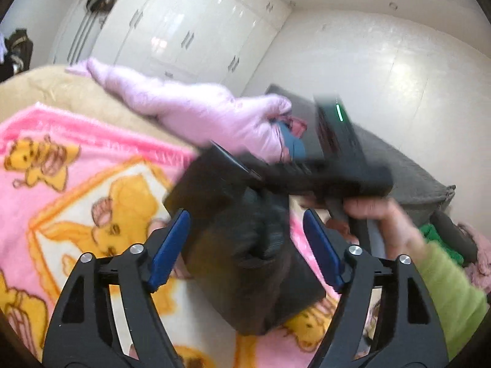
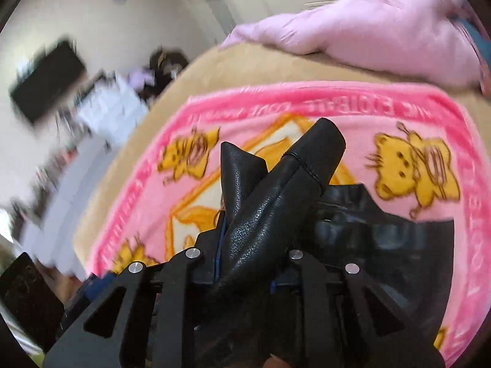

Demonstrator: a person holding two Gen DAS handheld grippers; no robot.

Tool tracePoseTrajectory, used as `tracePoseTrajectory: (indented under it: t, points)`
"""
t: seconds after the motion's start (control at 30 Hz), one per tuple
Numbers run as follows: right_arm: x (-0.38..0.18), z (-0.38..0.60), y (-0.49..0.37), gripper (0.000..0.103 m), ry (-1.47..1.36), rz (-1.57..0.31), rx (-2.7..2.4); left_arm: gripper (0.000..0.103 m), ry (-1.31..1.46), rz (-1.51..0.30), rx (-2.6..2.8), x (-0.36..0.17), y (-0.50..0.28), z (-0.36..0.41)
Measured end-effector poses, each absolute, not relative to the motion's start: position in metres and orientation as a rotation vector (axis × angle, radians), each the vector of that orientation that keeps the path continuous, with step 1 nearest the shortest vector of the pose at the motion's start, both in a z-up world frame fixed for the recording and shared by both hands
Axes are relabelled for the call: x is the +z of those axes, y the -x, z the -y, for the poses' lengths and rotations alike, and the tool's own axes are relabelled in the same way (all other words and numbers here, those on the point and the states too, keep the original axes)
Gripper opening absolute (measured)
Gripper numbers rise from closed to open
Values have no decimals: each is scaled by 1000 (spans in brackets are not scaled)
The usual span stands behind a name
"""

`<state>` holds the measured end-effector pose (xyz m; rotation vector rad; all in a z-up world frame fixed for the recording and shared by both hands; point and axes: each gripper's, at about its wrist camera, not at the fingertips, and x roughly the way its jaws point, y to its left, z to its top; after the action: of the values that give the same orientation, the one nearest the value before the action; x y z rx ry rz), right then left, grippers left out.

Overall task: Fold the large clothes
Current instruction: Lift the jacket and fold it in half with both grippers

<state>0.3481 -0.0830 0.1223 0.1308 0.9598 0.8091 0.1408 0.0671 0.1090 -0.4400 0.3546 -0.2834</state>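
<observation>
A black leather-look garment (image 1: 242, 276) lies bunched on the pink blanket. My left gripper (image 1: 245, 245) is open just above it, and its blue pads (image 1: 172, 245) stand wide on either side without pressing. In the left wrist view the right gripper (image 1: 325, 168) is blurred, held by a hand (image 1: 380, 214) in a green sleeve. In the right wrist view my right gripper (image 2: 245, 239) is shut on a raised fold of the black garment (image 2: 276, 190). The fold sticks up past the fingers and hides their tips.
A pink blanket (image 1: 61, 190) with yellow cartoon bears covers a beige bedspread (image 2: 214, 70). A pale pink puffy jacket (image 1: 190, 107) lies at the far side of the bed, and grey cloth (image 1: 414, 178) lies at the right. White wardrobes (image 1: 190, 30) stand behind.
</observation>
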Motion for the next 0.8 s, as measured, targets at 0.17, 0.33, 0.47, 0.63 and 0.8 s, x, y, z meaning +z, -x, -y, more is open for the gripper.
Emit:
tracePoseTrajectory:
  t: [0.17,0.33,0.47,0.63,0.8]
  points:
    - [90,180,-366,19,-370,-940,820,76,447,-423,-150,89,-167,-81]
    - [52,236,-376,19,-483,-946,801,76,448,-604,-179,41,-212,-53]
    - [28,265,-381,18,-534,-933,790,76,388,-696,-251,17,-234,-15]
    - [6,292,-387,41,-555,-974,727,76,350,-733,-318,2,-245,25]
    - [8,320,-386,68,-516,-1000,632,76,277,-745,-343,2,-247,48]
